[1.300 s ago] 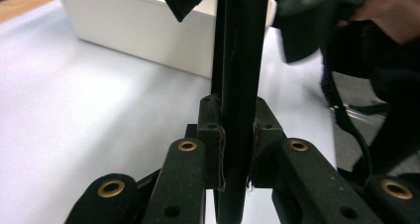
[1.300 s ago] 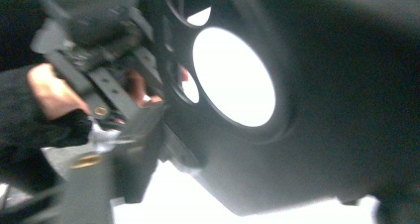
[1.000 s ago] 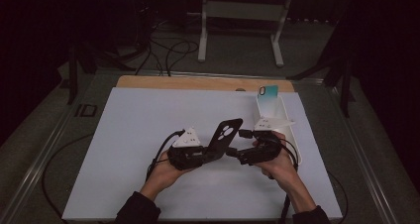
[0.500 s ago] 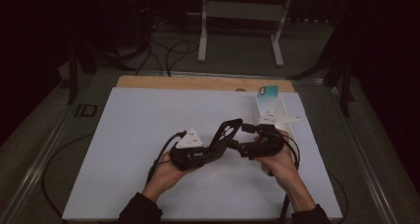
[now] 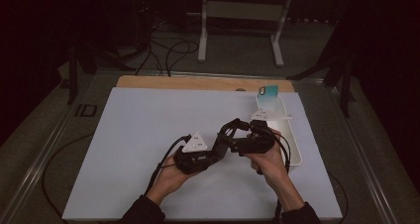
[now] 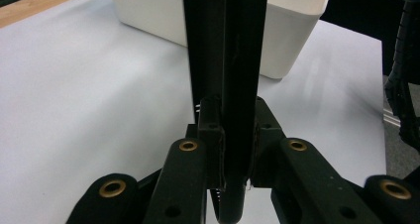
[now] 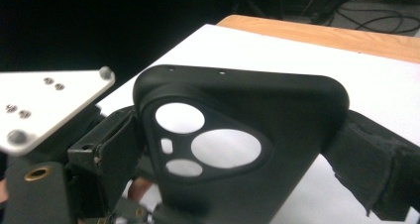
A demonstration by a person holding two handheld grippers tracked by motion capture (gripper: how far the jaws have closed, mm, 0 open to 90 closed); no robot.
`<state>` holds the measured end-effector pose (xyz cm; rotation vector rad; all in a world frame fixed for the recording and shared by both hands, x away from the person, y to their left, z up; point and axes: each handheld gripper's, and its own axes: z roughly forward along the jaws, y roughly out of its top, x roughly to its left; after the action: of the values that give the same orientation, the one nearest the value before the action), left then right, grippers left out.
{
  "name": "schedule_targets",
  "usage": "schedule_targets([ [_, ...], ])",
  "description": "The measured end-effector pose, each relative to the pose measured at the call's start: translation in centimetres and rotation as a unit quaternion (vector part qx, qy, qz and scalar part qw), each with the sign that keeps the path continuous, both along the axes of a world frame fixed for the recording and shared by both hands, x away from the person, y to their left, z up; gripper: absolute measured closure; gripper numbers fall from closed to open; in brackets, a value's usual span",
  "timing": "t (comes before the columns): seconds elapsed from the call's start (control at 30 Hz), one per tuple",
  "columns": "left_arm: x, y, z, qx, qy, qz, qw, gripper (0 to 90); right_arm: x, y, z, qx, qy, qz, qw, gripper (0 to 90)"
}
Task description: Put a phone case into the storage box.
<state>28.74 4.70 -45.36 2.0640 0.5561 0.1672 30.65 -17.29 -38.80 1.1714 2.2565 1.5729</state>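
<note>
2 grippers at 6 o'clock: left gripper (image 5: 220,145) clamped on black case (image 7: 237,149); right gripper (image 5: 233,135) spread across case, newly widened; bin (image 5: 292,144) at 3 o'clock.

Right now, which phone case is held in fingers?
The black case, clamped edge-on by the left gripper. The teal case stands apart at the far end of the white bin.

Matt black rubbery phone case (image 7: 237,149), glossy white plastic bin (image 6: 287,30), smooth white tabletop (image 5: 148,130) — bare wood strip (image 5: 198,83) behind
</note>
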Motion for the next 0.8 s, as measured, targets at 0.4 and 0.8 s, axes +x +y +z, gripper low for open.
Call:
schedule_targets([
  [0.4, -0.27, -0.46, 0.11, -0.010, 0.002, -0.004, 0.9999, 80.6, -0.47, 1.10, 0.06, -0.011, -0.027, -0.031, 0.9991, 14.3],
  [0.8, -0.34, -0.50, 0.07, -0.010, 0.001, -0.001, 0.9999, 78.8, -0.45, 0.87, 0.05, -0.009, -0.028, -0.025, 0.9992, 15.2],
])
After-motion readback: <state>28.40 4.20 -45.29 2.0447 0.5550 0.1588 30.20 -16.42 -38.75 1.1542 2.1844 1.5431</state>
